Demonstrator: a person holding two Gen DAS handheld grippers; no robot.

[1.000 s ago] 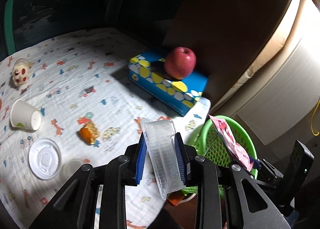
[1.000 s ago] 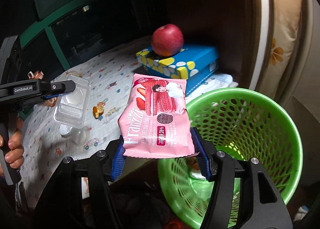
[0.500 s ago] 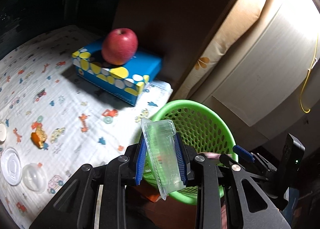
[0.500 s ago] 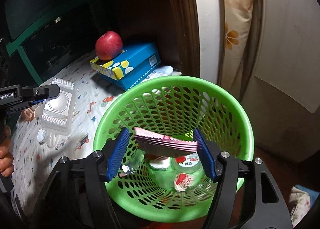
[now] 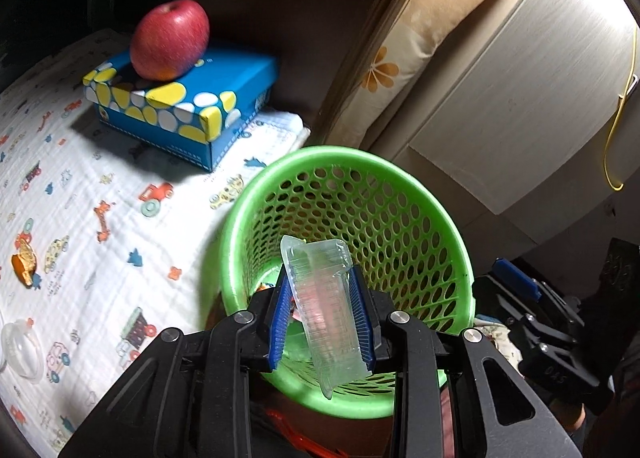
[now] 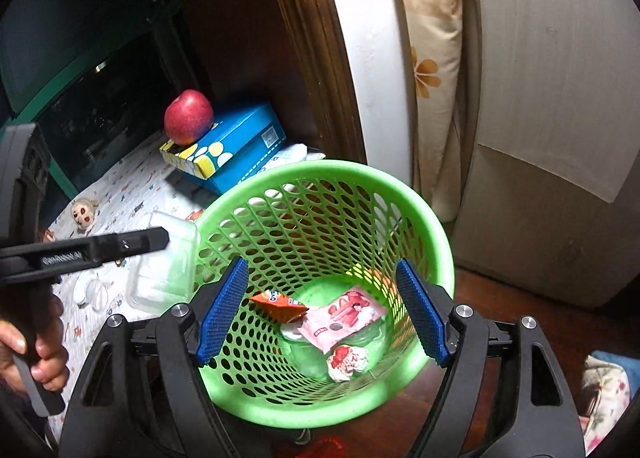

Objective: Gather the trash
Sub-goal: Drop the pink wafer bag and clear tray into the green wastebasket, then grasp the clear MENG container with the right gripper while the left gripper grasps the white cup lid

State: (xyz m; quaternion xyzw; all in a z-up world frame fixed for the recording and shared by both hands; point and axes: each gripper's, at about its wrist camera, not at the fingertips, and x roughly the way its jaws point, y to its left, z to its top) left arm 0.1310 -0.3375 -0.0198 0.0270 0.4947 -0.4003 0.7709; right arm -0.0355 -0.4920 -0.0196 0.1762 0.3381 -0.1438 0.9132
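Here, clear tray (image 5: 326,308) above basket rim (image 5: 304,155)

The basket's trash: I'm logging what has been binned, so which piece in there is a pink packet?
The pink snack packet, lying flat at the bottom of the green basket. The orange wrapper beside it is folded, and the red-and-white wad is crumpled.

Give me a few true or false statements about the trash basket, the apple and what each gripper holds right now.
1. The left gripper grips a clear plastic container. True.
2. The right gripper holds the pink wrapper. False: its jaws stand open, and the wrapper lies in the green basket.
3. The apple sits on the blue box. True.
4. The basket is empty. False: several pieces of trash lie in it.
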